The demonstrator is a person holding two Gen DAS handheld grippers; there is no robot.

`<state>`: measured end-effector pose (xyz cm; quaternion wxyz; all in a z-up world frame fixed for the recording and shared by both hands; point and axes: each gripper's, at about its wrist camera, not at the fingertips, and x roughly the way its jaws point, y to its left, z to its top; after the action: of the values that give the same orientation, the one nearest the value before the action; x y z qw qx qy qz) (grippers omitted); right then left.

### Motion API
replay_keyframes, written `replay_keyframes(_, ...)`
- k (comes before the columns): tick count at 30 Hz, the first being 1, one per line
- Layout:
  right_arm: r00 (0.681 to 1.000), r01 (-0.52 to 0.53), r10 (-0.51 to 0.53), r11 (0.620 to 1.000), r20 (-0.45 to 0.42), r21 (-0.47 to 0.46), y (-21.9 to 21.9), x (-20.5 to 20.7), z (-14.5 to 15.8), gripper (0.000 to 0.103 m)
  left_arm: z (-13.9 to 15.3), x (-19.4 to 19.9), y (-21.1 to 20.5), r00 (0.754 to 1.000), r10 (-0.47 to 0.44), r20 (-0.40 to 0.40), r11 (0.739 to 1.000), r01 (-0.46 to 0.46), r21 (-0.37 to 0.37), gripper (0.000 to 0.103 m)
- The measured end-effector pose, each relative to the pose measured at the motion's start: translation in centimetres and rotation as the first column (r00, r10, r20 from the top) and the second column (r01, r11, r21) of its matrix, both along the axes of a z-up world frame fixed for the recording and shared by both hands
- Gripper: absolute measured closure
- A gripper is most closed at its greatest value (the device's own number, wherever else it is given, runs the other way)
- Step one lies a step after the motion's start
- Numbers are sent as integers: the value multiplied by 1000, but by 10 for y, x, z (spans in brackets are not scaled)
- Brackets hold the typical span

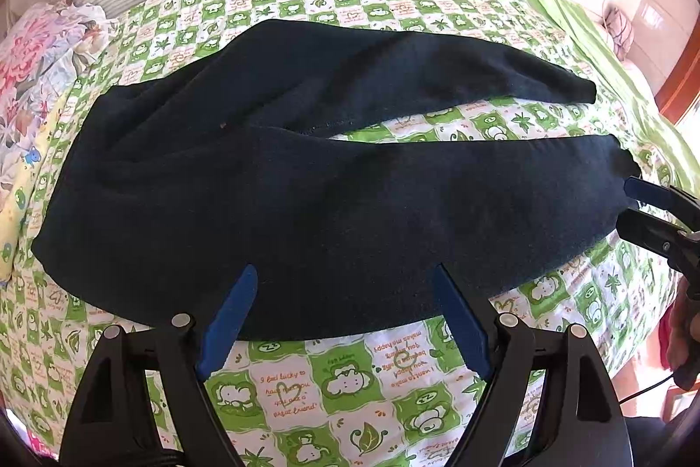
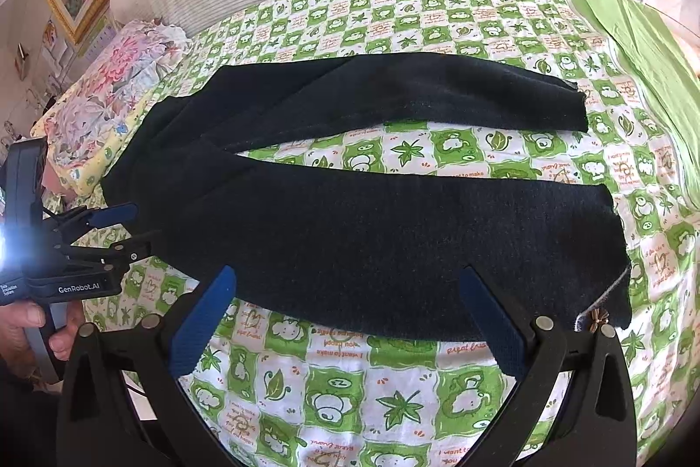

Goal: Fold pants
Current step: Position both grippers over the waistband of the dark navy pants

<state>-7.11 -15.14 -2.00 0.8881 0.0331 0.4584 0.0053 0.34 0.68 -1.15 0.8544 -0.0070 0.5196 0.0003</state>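
1. Green-and-white checked bedsheet (image 2: pixel 350 379) covers the bed; a floral pillow (image 2: pixel 100 95) lies at one end.
2. Dark pants (image 2: pixel 350 230) lie spread flat on the sheet, legs parted in a V, waist towards the pillow.
3. Left claw (image 1: pixel 345 318) hangs wide open at the near leg's edge, gripping nothing.
4. Right claw (image 2: pixel 350 318) likewise gapes open, empty.
5. Assessment: soft, limp knit; likely to sag. Take hold at near cuff and waistband.

Dark navy pants (image 1: pixel 306 178) on green-and-white checked sheet (image 1: pixel 341 379) (cartoon animals, leaves)
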Motion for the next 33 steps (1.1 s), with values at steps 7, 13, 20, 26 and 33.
replay_keyframes(7,1000,8,-8,1000,-3,7,-4,0,-1,0,-5,1,1,1000,0,-10,1000,0,-1,20)
replay_keyframes(13,1000,11,-11,1000,-4,11,-5,1,0,0,-7,3,3,1000,3,-16,1000,-3,-6,20)
replay_keyframes(20,1000,13,-13,1000,-4,13,-4,2,1,0,-9,4,3,1000,5,-20,1000,-5,-7,20)
replay_keyframes(26,1000,20,-19,1000,-7,22,-6,5,-1,0,-12,5,3,999,4,-32,1000,-4,-13,20)
replay_keyframes(33,999,40,-40,998,-1,42,-11,3,-1,0,-16,9,3,999,-8,-43,1000,7,-19,20)
